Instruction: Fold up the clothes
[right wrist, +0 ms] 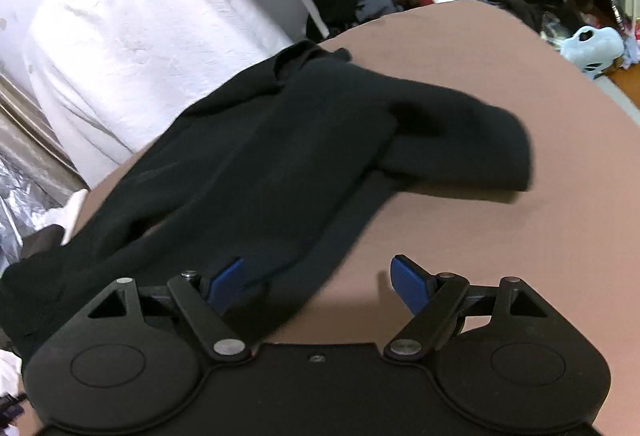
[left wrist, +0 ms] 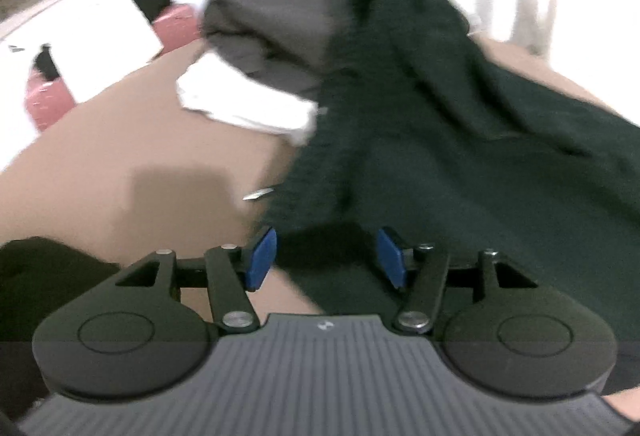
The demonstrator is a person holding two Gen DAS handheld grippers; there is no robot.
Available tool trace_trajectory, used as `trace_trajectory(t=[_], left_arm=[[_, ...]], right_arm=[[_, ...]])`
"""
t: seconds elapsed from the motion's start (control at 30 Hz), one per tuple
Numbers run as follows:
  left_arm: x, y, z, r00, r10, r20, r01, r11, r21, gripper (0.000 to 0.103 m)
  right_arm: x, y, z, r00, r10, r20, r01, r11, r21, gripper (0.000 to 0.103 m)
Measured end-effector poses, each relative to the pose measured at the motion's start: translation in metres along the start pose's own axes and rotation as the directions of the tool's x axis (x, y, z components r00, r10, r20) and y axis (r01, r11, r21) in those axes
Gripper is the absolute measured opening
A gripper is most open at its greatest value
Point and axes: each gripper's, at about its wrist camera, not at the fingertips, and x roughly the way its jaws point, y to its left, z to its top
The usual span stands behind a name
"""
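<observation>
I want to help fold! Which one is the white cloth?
Look at the brown table. Beside the big dark sweater sits a small pile; the white cloth lies at the bottom, under a grey garment. It is the only bright white piece on the table.

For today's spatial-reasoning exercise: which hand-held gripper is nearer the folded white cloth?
Left. The folded white cloth lies ahead of the open left hand-held gripper; for the right hand-held gripper, only a white scrap shows at the far-left table edge.
</observation>
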Motion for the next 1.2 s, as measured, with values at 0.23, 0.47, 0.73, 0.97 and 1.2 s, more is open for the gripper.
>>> trace_trajectory(t=[0.23, 0.47, 0.73, 0.97, 1.2], left_arm=[[0.023, 0.027, -0.007, 0.988, -0.069, -0.14, 0.045, 0.984, -0.171, 0.068], [0.027, 0.03, -0.013, 0.99, -0.062, -0.124, 0.032, 0.971, -0.235, 0.076], [0.057, 0.037, -0.016, 0.985, -0.143, -0.094, 0.099, 0.923, -0.372, 0.085], [0.067, 0.041, -0.026, 0.975, -0.217, -0.041, 0.166, 0.843, -0.511, 0.085], [0.032, 0.032, -0.022, 0.975, -0.213, 0.061, 0.219, 0.883, -0.416, 0.084]], right_arm=[[-0.006, -0.06, 0.015, 0.965, -0.207, 0.16, 0.149, 0.937, 0.315, 0.084], [-0.007, -0.118, 0.004, 0.984, 0.005, 0.178, -0.113, 0.792, 0.6, 0.084], [0.036, -0.096, 0.014, 0.979, -0.104, 0.174, -0.012, 0.827, 0.562, 0.088], [0.054, -0.109, 0.027, 0.944, -0.151, 0.292, -0.027, 0.85, 0.526, 0.069], [-0.013, -0.069, 0.053, 0.878, -0.161, 0.451, 0.045, 0.965, 0.258, 0.006]])
